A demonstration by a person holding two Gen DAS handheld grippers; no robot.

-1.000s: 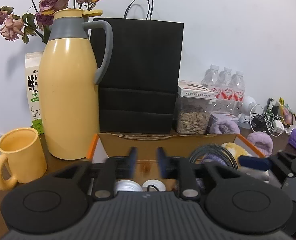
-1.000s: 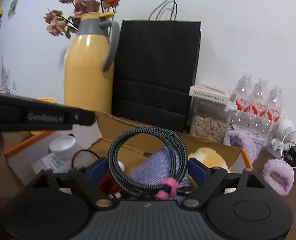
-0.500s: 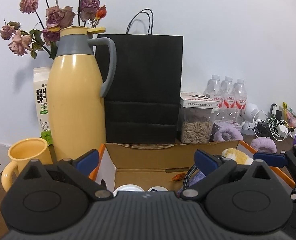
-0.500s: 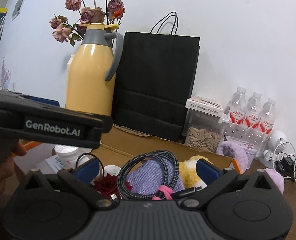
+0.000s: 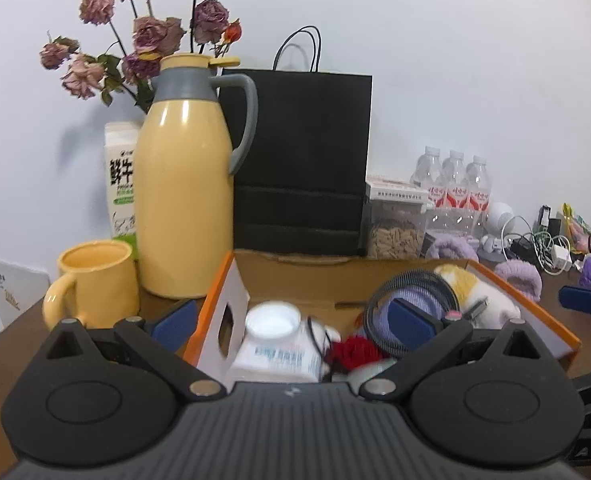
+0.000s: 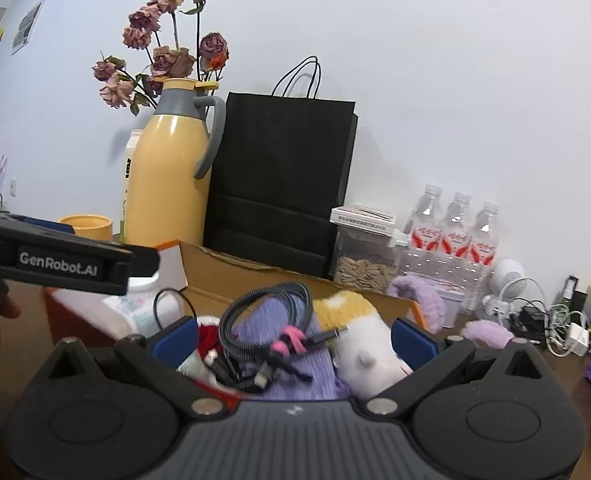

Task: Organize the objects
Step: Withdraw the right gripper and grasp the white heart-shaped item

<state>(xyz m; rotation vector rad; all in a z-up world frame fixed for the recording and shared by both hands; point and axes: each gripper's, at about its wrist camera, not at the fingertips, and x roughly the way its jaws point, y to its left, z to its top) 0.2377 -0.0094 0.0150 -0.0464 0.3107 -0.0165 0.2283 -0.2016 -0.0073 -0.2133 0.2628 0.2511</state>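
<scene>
Cardboard box (image 5: pixel 527 304), orange-edged, is sitting on the table (image 5: pixel 3 356), holding a white jar (image 5: pixel 273 320), red rose (image 5: pixel 353 350), coiled cable (image 6: pixel 263 320), purple cloth (image 6: pixel 295 364) and plush toy (image 6: pixel 359 340). Left tongs (image 5: pixel 291 320) and right tongs (image 6: pixel 295 340) are gaping wide, empty.

The white jar (image 5: pixel 272 320) and its label are smeared with blur in the left wrist view, so the print can't be read. At two o'clock from it, the coiled cable (image 5: pixel 411 280) hides most of the purple cloth (image 5: pixel 415 300) under it. Behind the yellow jug (image 5: pixel 183 200), the milk carton (image 5: pixel 120 184) shows only a strip at nine o'clock. In the right wrist view the left tool (image 6: pixel 71 256) covers part of the cardboard box (image 6: pixel 231 264). The tangle of chargers (image 6: pixel 551 320) at three o'clock is too small to sort out.
</scene>
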